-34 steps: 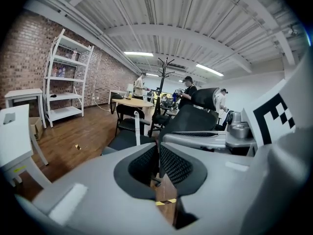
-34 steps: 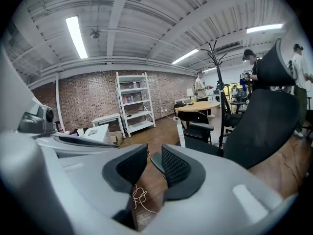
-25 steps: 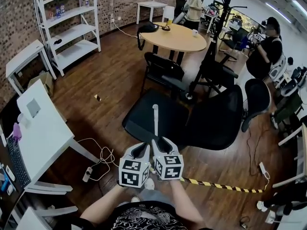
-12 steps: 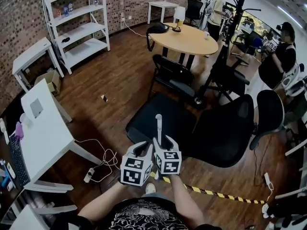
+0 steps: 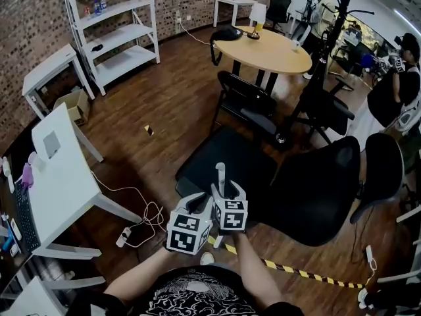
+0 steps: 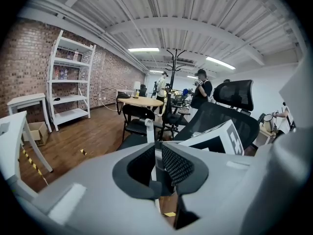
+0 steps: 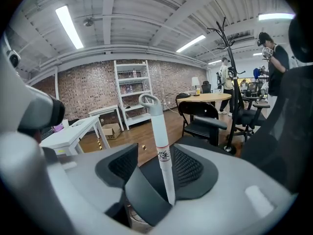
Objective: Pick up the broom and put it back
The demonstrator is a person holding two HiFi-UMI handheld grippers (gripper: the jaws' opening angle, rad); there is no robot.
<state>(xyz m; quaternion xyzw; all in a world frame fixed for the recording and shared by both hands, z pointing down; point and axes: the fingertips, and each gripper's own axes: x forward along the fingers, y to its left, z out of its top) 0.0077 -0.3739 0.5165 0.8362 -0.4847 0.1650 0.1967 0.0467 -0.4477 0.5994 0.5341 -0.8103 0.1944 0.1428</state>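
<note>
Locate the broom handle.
Head view, lower centre: the broom handle stands in the left gripper and the right gripper, whose jaws are opening, before the black chair.

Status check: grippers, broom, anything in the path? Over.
Left gripper shut on broom handle. Right gripper opening, handle between its fingers, not pinched. Black office chair close ahead.

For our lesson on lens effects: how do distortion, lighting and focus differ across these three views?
Head view: fisheye bows the shelving; lighting is even and detail sharp. Left gripper view: black vignette at the corners, soft foreground. Right gripper view: the ceiling strip light glares, the broom handle is crisp, the nearest foreground blurred.
</note>
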